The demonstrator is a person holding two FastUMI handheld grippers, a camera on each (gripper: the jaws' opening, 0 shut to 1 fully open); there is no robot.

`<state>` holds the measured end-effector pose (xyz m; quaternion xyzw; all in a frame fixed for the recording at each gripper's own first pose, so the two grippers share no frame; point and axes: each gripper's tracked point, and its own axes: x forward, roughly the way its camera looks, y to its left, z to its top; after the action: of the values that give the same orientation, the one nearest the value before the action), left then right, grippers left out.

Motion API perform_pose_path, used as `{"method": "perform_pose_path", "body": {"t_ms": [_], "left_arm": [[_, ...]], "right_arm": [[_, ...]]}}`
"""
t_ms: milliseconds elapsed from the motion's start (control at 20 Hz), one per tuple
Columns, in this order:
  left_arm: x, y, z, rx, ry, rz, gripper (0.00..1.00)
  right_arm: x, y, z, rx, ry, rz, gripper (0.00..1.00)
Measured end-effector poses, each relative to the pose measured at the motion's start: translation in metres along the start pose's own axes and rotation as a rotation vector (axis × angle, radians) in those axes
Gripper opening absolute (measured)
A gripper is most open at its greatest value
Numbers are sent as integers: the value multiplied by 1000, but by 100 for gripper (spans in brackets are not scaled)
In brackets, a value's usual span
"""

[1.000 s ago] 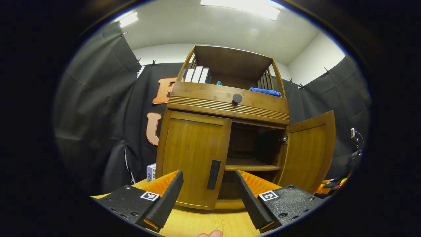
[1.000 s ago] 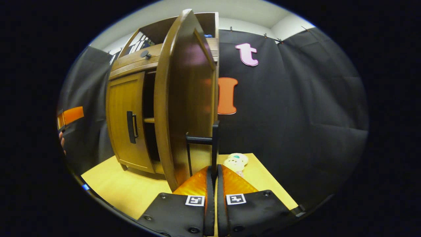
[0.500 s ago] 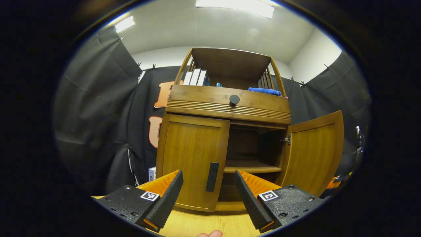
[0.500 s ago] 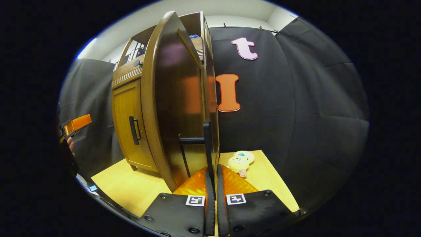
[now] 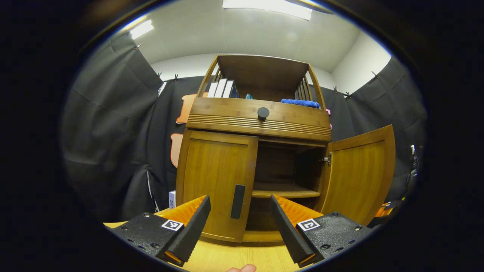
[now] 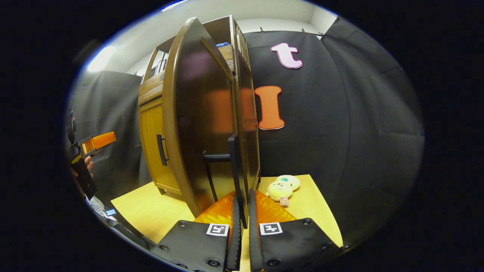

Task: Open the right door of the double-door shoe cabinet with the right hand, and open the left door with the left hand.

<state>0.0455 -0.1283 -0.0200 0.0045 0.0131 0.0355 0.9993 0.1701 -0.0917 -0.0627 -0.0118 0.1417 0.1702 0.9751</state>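
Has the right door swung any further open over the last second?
Yes. In the right gripper view, the right door now hides more of the left door, so it swung further outward.

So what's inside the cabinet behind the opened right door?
Behind the right door, the cabinet shows one bare wooden shelf and a dark back. The half behind the closed left door is hidden.

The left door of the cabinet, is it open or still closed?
Closed. The left door lies flat in its frame, while the right door stands swung out, showing the inner shelf.
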Motion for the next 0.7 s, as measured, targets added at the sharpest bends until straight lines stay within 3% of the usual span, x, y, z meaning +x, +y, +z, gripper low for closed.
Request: {"method": "perform_pose_path", "body": {"t_ms": [50, 100, 200, 700], "left_arm": [[1, -3, -1, -3, 2, -4, 95], [2, -5, -3, -5, 6, -11, 92], [5, -10, -4, -1, 13, -25, 95], [28, -18, -22, -23, 54, -104, 92]], "right_arm": [[-5, 0, -3, -12, 4, -16, 12], [-11, -2, -5, -17, 5, -33, 17], [-21, -1, -9, -5, 7, -69, 17], [-80, 21, 12, 33, -64, -226, 16]]}}
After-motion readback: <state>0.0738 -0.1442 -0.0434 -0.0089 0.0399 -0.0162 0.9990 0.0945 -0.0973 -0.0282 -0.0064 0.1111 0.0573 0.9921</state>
